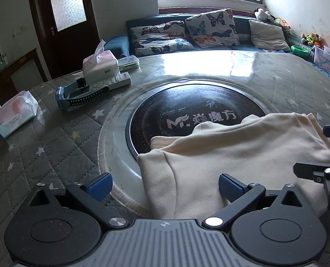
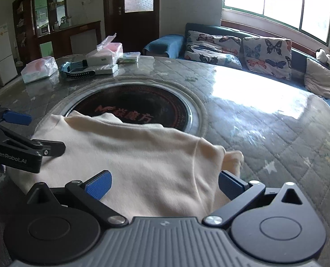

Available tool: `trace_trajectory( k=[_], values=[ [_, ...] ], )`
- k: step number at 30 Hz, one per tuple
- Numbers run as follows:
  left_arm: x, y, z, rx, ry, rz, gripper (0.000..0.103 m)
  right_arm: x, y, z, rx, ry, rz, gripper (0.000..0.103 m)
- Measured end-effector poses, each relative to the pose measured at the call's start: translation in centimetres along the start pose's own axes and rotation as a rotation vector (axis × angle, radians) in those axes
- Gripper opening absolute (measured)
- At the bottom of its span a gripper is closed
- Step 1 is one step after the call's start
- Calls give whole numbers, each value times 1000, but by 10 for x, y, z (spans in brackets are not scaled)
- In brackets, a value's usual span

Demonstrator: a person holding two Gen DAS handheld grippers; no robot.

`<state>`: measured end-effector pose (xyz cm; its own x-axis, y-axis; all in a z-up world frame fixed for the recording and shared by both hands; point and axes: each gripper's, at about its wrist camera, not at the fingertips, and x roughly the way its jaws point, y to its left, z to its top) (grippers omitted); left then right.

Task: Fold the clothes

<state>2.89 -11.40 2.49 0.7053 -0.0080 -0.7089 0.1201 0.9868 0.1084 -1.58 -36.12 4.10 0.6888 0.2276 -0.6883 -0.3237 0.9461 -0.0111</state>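
Nearest the viewer, the left hand-held gripper [image 1: 165, 188] is hanging with its blue pads spread wide, straddling the near left edge of a cream garment [image 1: 242, 155] without pinching it; whether a pad is brushing the cloth cannot be told. Beside it, the right hand-held gripper [image 2: 165, 184] is likewise standing wide apart over the near right part of the garment, released and gripping nothing. The garment is lying on the quilted, star-printed bench [image 1: 53, 146], doubled over itself with layered edges showing and a sleeve end poking out at the right, its far edge overlapping the round black hotplate [image 1: 187, 111] set into the bench. It is looking partly folded: some layers are stacked, yet the shape is loose and uneven, so further folds or tidying may be remaining. Farther back, tissue packs [image 1: 15, 113], a remote control [image 1: 111, 83] and a sofa with butterfly cushions [image 1: 211, 27] are sitting under a bright window.
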Motion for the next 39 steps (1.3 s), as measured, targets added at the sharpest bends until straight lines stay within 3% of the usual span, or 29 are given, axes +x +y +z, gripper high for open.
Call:
trace_trajectory(
  k=[17,23,30,39],
  values=[
    [-17,5,-14,-7,-35,12,103,-36,-19,-34,17,-22,-43,103],
    [-15,9,-20,-5,-29,15,103,-40,-24,-43,8,8,-57,103],
    [-17,10,-11,-10,-40,21,103,-41,-29,-34,17,8,-72,103],
    [-3,12,29,-15,-54,25,103,-10,-17,16,21,-20,47,102]
  ],
)
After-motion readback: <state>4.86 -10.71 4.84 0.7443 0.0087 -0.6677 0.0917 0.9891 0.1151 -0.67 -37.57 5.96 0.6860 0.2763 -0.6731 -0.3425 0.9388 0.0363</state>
